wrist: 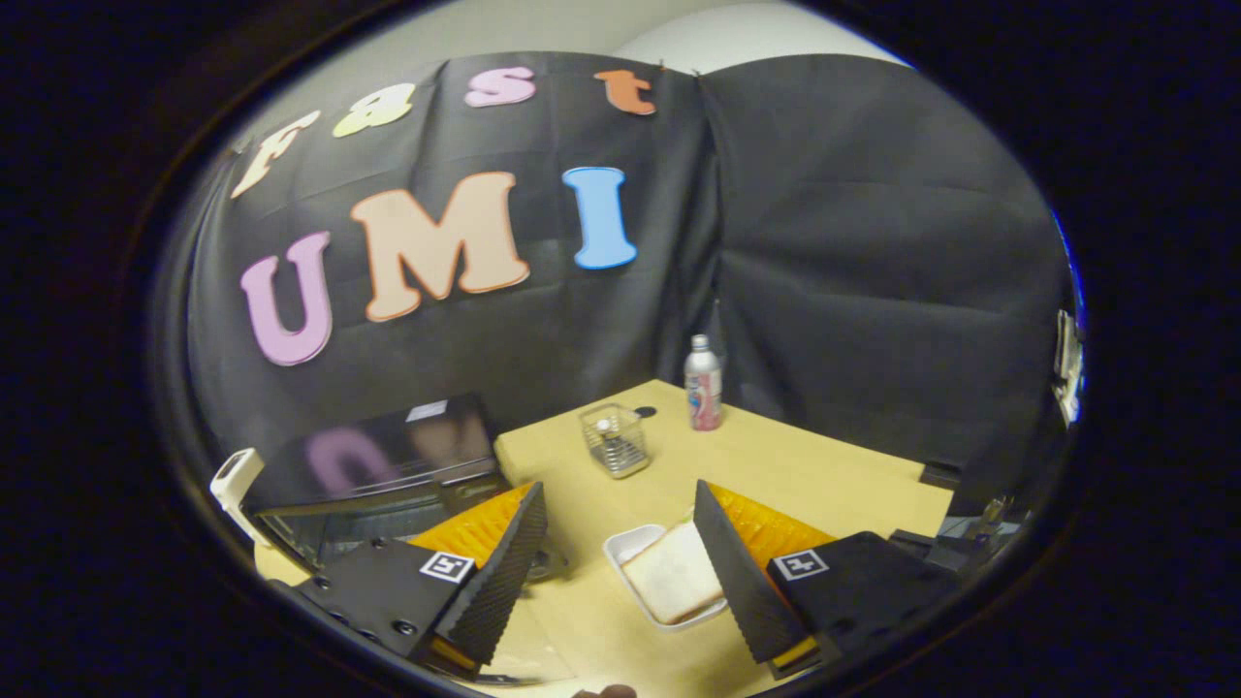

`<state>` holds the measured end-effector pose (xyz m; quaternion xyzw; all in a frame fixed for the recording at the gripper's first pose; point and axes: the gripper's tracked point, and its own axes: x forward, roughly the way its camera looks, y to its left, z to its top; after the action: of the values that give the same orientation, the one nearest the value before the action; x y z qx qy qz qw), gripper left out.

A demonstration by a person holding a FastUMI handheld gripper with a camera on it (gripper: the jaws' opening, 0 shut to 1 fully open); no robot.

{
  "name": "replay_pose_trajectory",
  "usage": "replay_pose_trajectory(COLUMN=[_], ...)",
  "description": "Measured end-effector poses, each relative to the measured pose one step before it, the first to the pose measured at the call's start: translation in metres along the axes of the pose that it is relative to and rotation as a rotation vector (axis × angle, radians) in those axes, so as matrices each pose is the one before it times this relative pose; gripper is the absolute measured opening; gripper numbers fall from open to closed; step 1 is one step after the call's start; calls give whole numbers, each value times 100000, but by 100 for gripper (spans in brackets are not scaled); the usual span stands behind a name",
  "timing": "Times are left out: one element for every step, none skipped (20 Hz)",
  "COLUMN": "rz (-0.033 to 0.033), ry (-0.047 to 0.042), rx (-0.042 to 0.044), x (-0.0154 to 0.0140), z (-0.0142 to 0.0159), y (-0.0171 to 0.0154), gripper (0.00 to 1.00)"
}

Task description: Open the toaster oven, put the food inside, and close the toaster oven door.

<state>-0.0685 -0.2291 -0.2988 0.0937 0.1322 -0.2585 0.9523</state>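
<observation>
Your gripper hung wide open over the table. Bread sat in its tray between the fingers, toaster oven left, wire basket and bottle beyond.

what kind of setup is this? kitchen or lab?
Looks like a staged recording booth, not a real kitchen: black cloth walls around one small wooden table. On it stand a toaster oven, bread on a white tray, a wire basket and a bottle. The gripper is open above the tray.

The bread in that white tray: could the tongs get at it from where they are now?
Probably yes. The tongs stand open, and the slice of bread lies in its white tray on the table, between the fingers, beside the far one, with nothing lying over it.
</observation>
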Motion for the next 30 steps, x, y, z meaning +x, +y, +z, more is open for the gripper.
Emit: replay_pose_trajectory(rz=[-2444,-2374,-2019,-1768,-1812,-1570,-818,-525,-999,-29,428,344,628,132,-45,-462,46,298,1183,1234,1570,2065,70,1420,1786,2104,2580,2095,120,-477], ry=[45,253,631,612,700,1072,1308,1571,2150,3150,3052,2649,2749,2250,1850,1798,2364,2045,1195,1034,446,695,684,8,290,430,-1058,-593,-556,-59], rx=[2334,2306,2526,2395,2315,2560,2799,2801,2388,2283,2075,1669,1172,475,-331,-758,-597,-543,-94,227,512,921,478,1082,1129,1148,917,155,-483,-97], x=[401,324,399,394,471,405,599,536,510,442,484,516,361,454,527,318,335,285,439,318,12,264,90,64,-113,60,-21,-195,107,-66], z=[-109,-95,-262,-169,-351,-383,-399,-632,-870,-1117,-1200,-923,-891,-977,-820,-648,-662,-714,-293,-168,8,-66,-61,72,119,-74,256,172,189,146], y=[-1309,-1292,-1071,-1023,-1120,-947,-599,-544,-620,-635,-233,-283,-117,-33,-74,-232,-86,220,244,257,289,479,5,46,351,146,596,316,-163,-86], gripper=[96,96,96,96,96,96,96,96,96,96,96,97,97,97,97,97,97,97,96,96,96,89,81,74,66,59,51,44,36,29])
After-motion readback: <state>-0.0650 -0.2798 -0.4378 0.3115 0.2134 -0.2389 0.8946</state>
